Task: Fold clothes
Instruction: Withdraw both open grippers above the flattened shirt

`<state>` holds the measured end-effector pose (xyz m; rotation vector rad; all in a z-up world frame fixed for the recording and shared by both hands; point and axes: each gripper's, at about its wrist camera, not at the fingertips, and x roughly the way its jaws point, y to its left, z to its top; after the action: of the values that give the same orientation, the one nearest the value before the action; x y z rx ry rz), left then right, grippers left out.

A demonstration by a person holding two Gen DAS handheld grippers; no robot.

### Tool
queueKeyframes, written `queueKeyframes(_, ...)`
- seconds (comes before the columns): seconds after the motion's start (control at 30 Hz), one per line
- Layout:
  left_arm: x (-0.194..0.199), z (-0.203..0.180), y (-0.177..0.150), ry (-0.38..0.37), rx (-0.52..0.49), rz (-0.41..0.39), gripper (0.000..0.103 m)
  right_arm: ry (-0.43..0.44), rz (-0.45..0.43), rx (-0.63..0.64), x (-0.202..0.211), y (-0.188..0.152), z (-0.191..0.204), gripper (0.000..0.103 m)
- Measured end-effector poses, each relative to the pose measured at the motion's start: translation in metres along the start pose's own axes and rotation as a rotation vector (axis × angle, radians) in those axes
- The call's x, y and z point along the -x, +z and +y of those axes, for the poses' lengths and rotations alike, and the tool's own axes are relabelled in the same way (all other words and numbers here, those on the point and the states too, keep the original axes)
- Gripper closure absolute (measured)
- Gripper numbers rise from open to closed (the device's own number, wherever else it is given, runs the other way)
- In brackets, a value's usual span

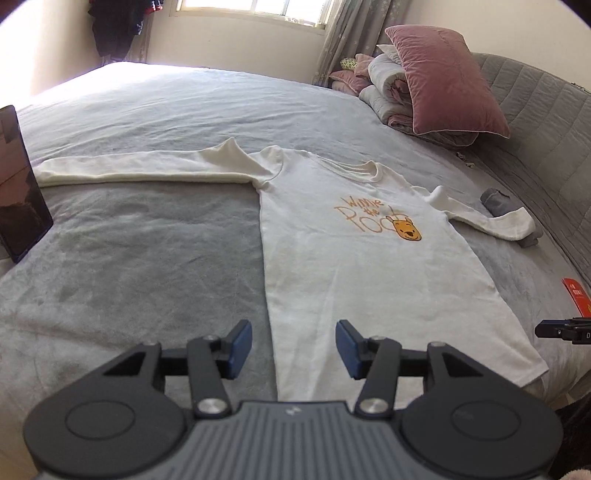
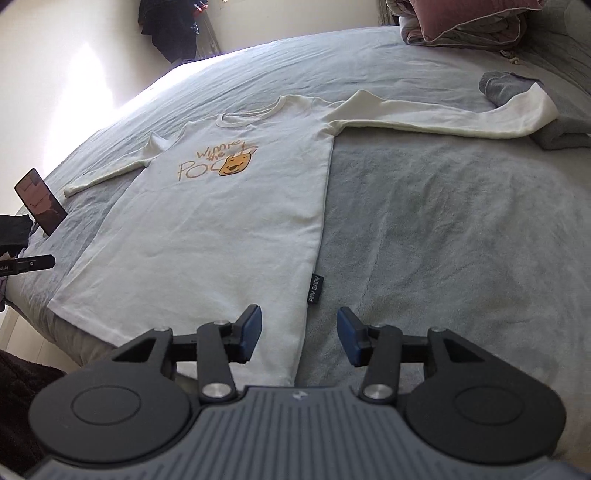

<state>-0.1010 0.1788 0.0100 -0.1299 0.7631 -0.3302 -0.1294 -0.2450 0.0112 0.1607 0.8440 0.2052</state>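
Sunlit window (image 1: pixel 251 9) beyond grey bed (image 1: pixel 147 229)

1. I've got one cream-white long-sleeve shirt (image 1: pixel 369 266) spread flat, face up, on the grey bed.
2. Orange "Winnie the Pooh" print (image 2: pixel 221 158) with a bear face sits on the chest.
3. Both sleeves are stretched straight out sideways; the right cuff (image 2: pixel 532 107) lies over a grey bundle.
4. Hem is nearest me, collar at the far end.

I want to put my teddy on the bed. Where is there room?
Bare blanket lies below the left sleeve, between the phone and the shirt, and below the right sleeve. The headboard end is crowded: pink pillow, rolled quilt, grey cloth.
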Motion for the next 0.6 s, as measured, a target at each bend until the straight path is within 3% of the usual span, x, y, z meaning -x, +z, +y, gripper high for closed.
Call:
queueKeyframes(0.07, -0.013, -0.016, 0.007, -0.022, -0.023, -0.037, 0.042, -0.01, -0.038, 0.035, -0.013, 0.007, 0.014, 0.053)
queueKeyframes(0.2, -0.049, -0.051, 0.012, -0.023, -0.085, -0.11, 0.035, -0.021, -0.137, 0.097, -0.049, 0.021, 0.046, 0.045)
queueKeyframes(0.33, -0.081, -0.071, 0.008, 0.041, -0.169, -0.181, 0.023, -0.046, -0.178, 0.142, -0.085, 0.028, 0.067, 0.031)
queueKeyframes(0.47, -0.103, -0.059, -0.01, 0.106, -0.203, -0.1, 0.022, -0.082, -0.185, 0.186, -0.103, 0.014, 0.065, 0.026)
queueKeyframes(0.6, -0.083, -0.044, -0.016, 0.077, -0.228, -0.067, 0.02, -0.065, -0.185, 0.192, -0.086, -0.003, 0.046, 0.017)
